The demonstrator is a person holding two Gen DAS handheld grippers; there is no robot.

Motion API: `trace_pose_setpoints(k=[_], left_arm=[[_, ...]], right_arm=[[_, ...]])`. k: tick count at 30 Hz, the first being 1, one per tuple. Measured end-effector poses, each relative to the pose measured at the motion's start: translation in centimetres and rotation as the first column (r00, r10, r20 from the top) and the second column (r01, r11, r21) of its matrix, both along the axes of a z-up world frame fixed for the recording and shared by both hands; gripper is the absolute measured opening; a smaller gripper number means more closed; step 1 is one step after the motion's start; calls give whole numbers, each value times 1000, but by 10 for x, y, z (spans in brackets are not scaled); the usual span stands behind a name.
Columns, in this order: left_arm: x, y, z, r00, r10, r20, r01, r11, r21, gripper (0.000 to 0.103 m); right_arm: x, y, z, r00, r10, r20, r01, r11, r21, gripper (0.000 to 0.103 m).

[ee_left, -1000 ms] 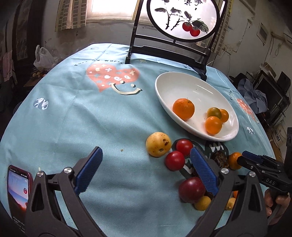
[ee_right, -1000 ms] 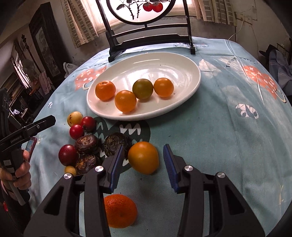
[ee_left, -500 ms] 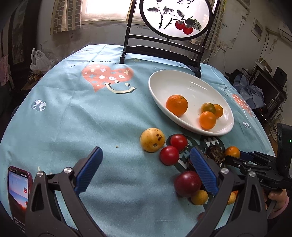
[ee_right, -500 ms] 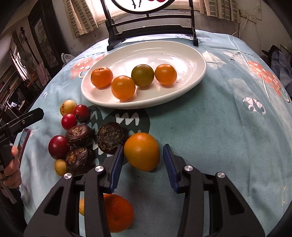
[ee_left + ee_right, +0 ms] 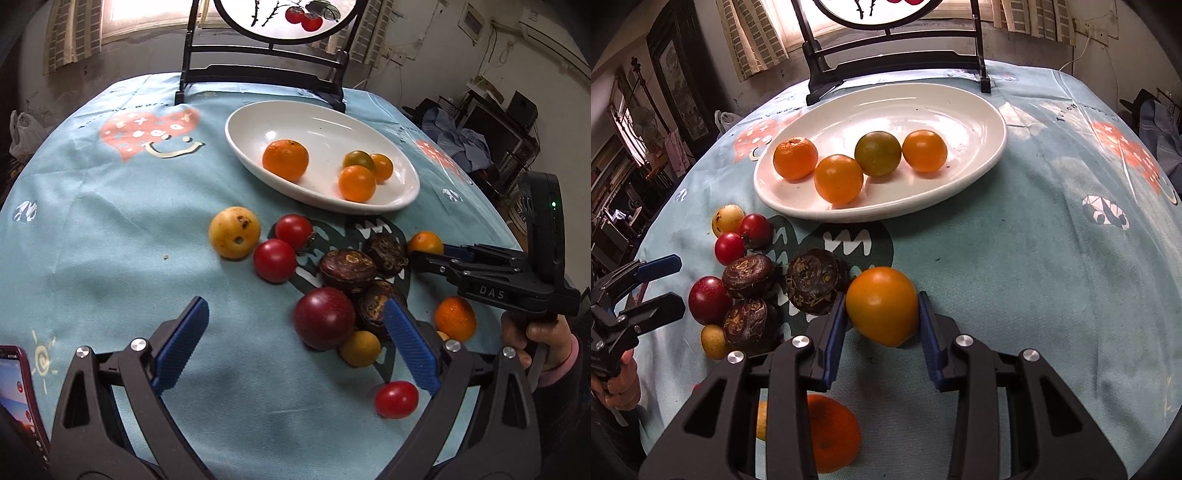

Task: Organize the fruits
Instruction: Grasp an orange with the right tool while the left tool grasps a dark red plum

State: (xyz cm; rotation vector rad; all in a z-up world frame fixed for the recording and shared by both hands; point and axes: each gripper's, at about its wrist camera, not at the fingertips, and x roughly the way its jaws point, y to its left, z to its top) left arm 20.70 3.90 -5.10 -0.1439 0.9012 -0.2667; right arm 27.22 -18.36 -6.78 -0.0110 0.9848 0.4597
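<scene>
A white oval plate at the back of the table holds several orange fruits and one greenish one. My right gripper is shut on a smooth orange fruit, also seen in the left wrist view. To its left lies a cluster: dark wrinkled fruits, a dark red plum, red tomatoes, a yellow fruit. My left gripper is open and empty, low over the cloth beside the plum.
A mandarin lies under my right gripper. A loose tomato and a small yellow fruit lie near my left gripper. A black framed screen stands behind the plate. A phone lies at the left edge.
My right gripper moved forward and closed its pads on the orange fruit. My left gripper shifted a little, bringing the fruit cluster and a loose tomato into view; it stays open.
</scene>
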Motion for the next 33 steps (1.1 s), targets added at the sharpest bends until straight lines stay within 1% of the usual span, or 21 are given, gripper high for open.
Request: trace_pose_setpoints(k=[3,5,8,12,14,19,21,22,24,28,31,32,33], left_arm=[[1,-2,-4,1000,-21,-18,20,999,-33,89],[3,-3,-7,999,-38,-34,35,998,-60,78],[6,-6,-11,998,-47,-46,44,998,-54,68],[9,-11,-16,995,-65,-70,61,996,-61,58],[11,-12,-19,994,-73,-85,67,996,-66,48],[14,-7,-24,992,-69,-110,55,991,-123,47],[15,-5,-25,991,-64,-114,49,990,-135,43],[15,-5,-25,992,-62,-112,47,990,-132,41],[14,-5,-25,992,-64,-109,50,990,-131,40],[12,-8,-23,994,-64,-92,55,993,-107,40],[9,-7,-16,997,-55,-59,49,994,-100,40],[8,-6,-14,997,-54,-48,48,993,-103,40],[6,-5,-12,998,-53,-37,49,993,-105,40]], right_arm=[[0,1,0,1000,1,3,-1,1000,-6,38],[0,1,0,1000,0,3,0,1000,-5,38],[-1,2,0,1000,-2,4,2,1000,-10,38],[-1,1,0,1000,-3,5,4,1000,-12,38],[0,1,0,1000,-4,4,4,1000,-12,38],[0,1,0,1000,-5,6,5,1000,-17,38],[0,1,0,1000,-5,6,5,1000,-17,38],[0,1,0,1000,-5,6,5,1000,-17,38],[0,1,0,1000,-6,6,6,1000,-17,38],[0,1,1,1000,-7,8,7,1000,-17,38],[0,-2,3,1000,-5,13,5,1000,-7,38],[0,-3,5,1000,1,6,-1,1000,15,38],[1,-7,6,1000,10,-6,-10,998,60,38]])
